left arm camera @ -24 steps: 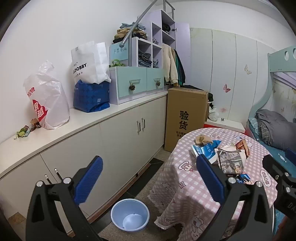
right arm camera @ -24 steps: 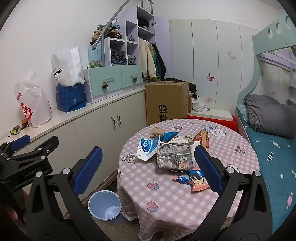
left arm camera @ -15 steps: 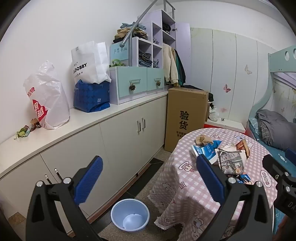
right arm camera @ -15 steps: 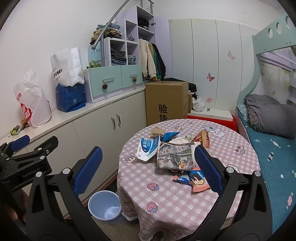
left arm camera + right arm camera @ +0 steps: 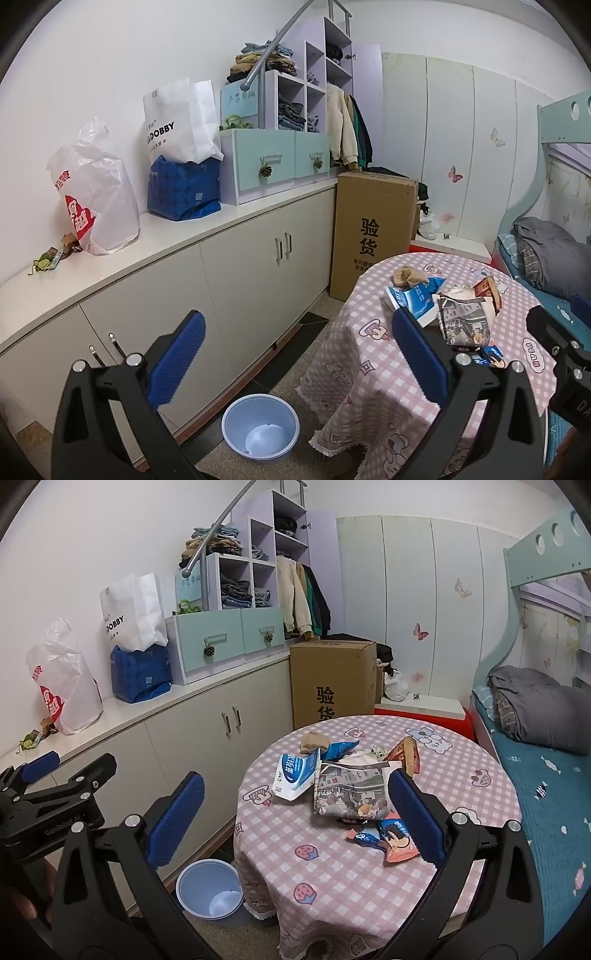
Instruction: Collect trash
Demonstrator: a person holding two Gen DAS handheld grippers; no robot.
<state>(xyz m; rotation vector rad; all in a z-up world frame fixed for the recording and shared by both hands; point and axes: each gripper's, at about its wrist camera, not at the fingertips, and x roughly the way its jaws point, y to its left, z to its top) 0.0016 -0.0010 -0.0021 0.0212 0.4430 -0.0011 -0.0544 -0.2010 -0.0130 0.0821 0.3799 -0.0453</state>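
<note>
Both tools idle above the scene, nothing picked up yet. Left gripper (image 5: 295,354) has its jaws spread wide with nothing between them; it looks over the floor and the cabinet front. Right gripper (image 5: 291,816) likewise stands wide and empty, aimed at the round table (image 5: 369,867) with the pink checked cloth. The trash sits in a loose heap near the table's middle: a folded newspaper (image 5: 351,786), a blue and white packet (image 5: 295,775) touching its left edge, a brown crumpled paper (image 5: 314,740) behind that, an orange wrapper (image 5: 408,755) at the back, and two small snack wrappers (image 5: 391,838) on the near side of the heap. The pale blue bin (image 5: 208,888) stands on the floor beside the table's left edge, partly under the cloth overhang, and holds nothing that I can see. Risks, as judgement: the pieces overlap, so closing on the newspaper could drag the packet or the wrappers along and shed them onto the floor. Flat foil wrappers lie flush on the cloth; the pads may pinch the cloth with them and pull it, shifting the whole heap. The bin mouth is small and low, so light wrappers released from table height may drift and miss. The two tools are near each other, so they could collide if both reach for the heap.
</note>
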